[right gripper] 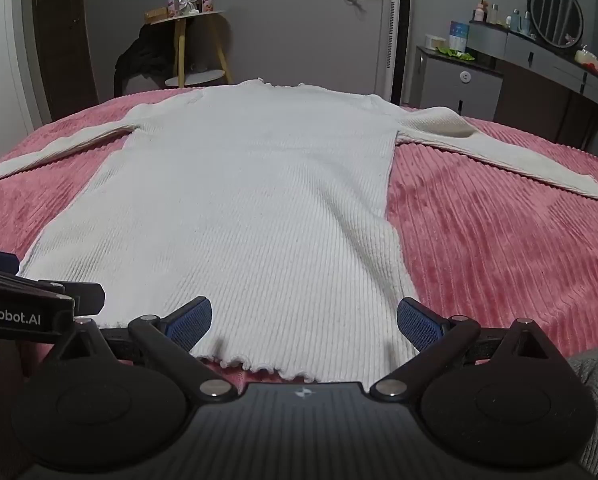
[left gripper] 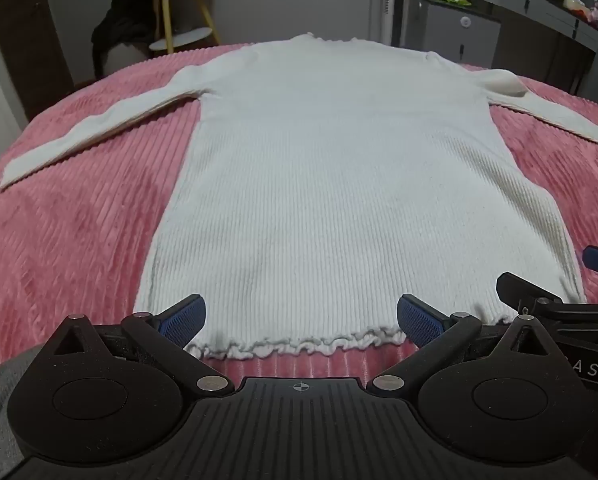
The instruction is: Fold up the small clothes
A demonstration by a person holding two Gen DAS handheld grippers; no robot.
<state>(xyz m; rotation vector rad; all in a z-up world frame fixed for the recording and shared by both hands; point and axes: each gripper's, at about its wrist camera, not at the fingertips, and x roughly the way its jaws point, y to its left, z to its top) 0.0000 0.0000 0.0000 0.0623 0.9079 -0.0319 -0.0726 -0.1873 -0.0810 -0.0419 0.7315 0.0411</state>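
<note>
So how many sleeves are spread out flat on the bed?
2: the left sleeve angles out over the pink bedspread, and the right sleeve angles out opposite. None looks hidden.

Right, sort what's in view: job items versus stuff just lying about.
For the job: white sweater, left gripper, right gripper, pink bedspread.

Lying about: yellow stool, dark clothes, dresser, round mirror.

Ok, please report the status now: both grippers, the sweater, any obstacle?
Left gripper open, right gripper open, both at the ruffled hem. White sweater flat on pink bedspread, sleeves spread. Nothing in the way.
</note>
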